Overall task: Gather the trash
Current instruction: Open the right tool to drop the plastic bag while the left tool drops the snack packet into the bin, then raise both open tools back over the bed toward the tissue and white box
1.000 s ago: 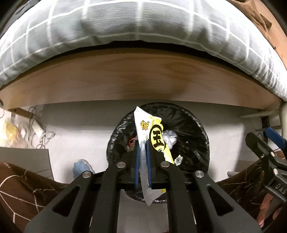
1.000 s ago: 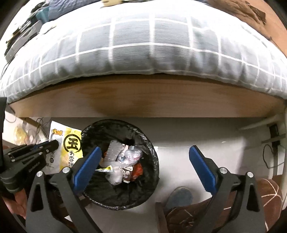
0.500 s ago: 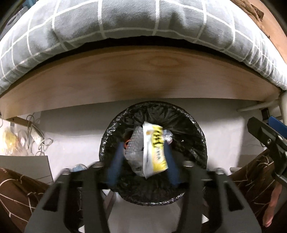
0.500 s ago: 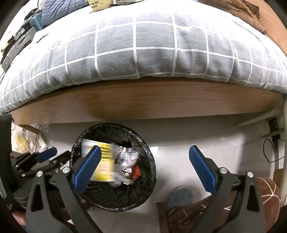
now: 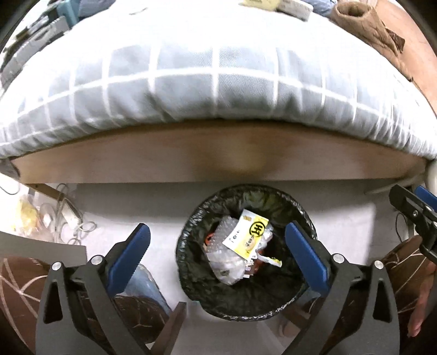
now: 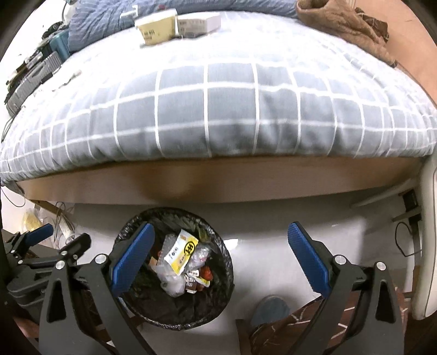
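Observation:
A yellow and white snack wrapper (image 5: 250, 236) lies on top of the clear plastic and other rubbish in the black-lined bin (image 5: 245, 300) on the white floor. My left gripper (image 5: 217, 228) hangs above the bin with its jaws opening wide and nothing between them. In the right wrist view the same wrapper (image 6: 184, 251) rests in the bin (image 6: 177, 319). My right gripper (image 6: 220, 226) is open and empty, with its left finger over the bin's rim. The left gripper (image 6: 49, 245) shows at that view's left edge.
A bed with a grey checked duvet (image 6: 218, 109) and a wooden side board (image 5: 218, 158) stands just behind the bin. Boxes (image 6: 177, 24) lie on the bed. Cables (image 5: 65, 218) sit on the floor at left. Brown patterned trouser legs (image 5: 21, 286) and a slipper (image 6: 270, 308) are close below.
The left gripper opened and let go of the yellow wrapper, which fell into the bin. Both grippers rose, so the bin looks smaller and more of the bed shows.

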